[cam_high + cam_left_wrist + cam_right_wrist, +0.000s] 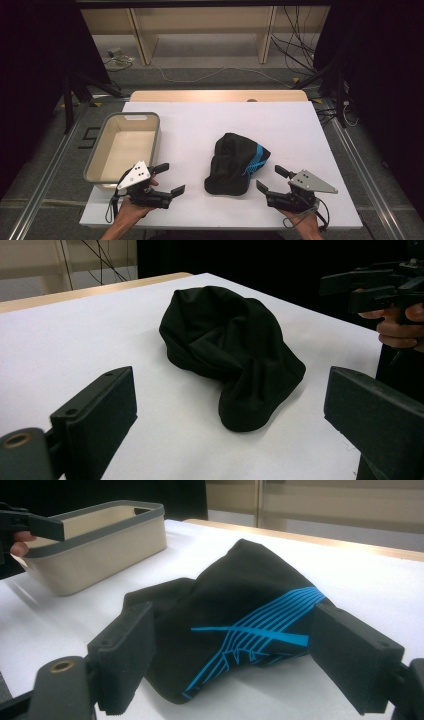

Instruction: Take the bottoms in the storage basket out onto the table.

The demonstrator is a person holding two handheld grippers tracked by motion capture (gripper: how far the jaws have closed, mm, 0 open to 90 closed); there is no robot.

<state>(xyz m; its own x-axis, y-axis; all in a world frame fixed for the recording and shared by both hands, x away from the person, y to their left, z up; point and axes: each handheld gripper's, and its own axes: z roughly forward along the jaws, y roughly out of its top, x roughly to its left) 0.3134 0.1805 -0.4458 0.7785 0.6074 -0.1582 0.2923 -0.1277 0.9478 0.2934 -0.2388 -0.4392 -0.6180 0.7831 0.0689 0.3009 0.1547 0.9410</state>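
Note:
A crumpled black garment [234, 164] with a blue line pattern lies in a heap on the white table [200, 125], right of centre. It also lies ahead of the jaws in the left gripper view [230, 352] and in the right gripper view [235, 625]. My left gripper [169, 178] is open near the front edge, left of the garment and apart from it. My right gripper [271, 179] is open at the garment's front right corner, with nothing between its jaws. Across the table, the left gripper view picks up the right gripper [372, 287].
A beige bin with a grey rim [100, 152] stands empty at the table's left side, just behind my left gripper; the right gripper view has the bin [100, 542] too. Wooden shelving and loose cables lie beyond the far edge. Dark curtains flank both sides.

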